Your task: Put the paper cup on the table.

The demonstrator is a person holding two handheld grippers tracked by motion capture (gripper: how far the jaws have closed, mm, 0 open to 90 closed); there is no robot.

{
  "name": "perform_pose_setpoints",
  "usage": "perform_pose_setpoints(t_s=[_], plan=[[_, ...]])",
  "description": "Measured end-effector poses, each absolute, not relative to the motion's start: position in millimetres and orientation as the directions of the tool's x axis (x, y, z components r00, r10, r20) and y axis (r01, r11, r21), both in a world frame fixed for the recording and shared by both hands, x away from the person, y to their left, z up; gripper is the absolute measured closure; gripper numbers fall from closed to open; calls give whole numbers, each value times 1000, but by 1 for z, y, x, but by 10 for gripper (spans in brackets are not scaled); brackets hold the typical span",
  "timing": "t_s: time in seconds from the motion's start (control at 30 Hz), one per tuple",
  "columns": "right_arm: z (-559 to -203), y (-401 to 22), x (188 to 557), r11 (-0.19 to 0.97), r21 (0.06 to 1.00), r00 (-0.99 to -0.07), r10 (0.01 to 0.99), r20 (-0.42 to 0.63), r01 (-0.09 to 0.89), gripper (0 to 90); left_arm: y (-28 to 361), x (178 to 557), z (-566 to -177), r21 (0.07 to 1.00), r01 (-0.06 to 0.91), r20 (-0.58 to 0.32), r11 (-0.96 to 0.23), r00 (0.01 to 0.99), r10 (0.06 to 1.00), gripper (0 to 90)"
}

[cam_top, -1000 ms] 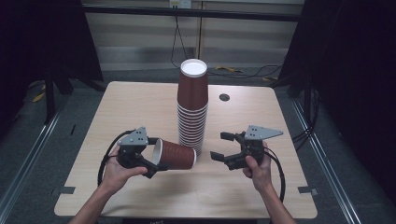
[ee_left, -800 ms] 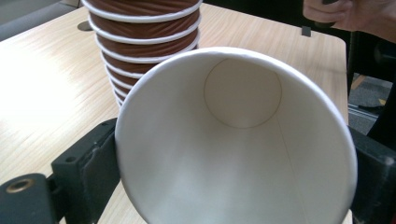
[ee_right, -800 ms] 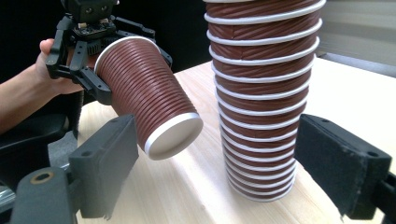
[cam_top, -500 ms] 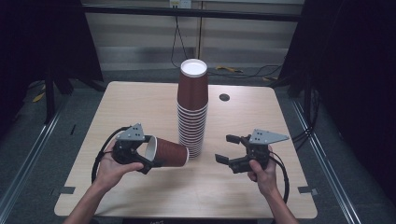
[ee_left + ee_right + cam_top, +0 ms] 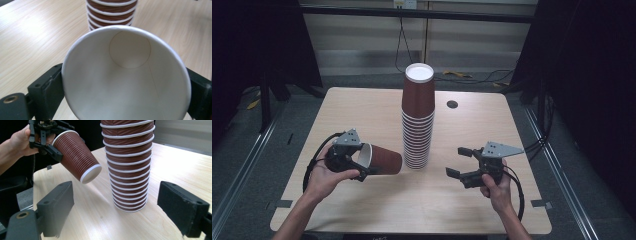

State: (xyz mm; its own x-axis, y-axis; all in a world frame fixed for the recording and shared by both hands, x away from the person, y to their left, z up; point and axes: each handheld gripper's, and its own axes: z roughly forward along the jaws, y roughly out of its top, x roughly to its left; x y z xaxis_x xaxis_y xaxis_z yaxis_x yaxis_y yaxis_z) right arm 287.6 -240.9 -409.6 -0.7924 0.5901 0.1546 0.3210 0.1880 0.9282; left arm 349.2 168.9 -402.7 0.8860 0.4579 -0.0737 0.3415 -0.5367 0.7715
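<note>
Over table, left claw grips cup; right claw gapes wide.

The left hand holds the left gripper at the near left, jaws pointing right and clamped on a paper cup lying sideways. The right hand holds the right gripper at the near right, jaws spread wide, pointing left.
</note>
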Motion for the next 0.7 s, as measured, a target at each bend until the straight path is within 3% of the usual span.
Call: perform_pose_setpoints(t_s=[0.3,0.7], plan=[[-410,-241,288,190,927,-791,592,156,325,136,175,364,-399,746,374,-54,-551,859,509,77],[-411,-242,288,194,926,-791,592,153,324,136,175,385,-388,674,380,-4,-634,860,511,77]])
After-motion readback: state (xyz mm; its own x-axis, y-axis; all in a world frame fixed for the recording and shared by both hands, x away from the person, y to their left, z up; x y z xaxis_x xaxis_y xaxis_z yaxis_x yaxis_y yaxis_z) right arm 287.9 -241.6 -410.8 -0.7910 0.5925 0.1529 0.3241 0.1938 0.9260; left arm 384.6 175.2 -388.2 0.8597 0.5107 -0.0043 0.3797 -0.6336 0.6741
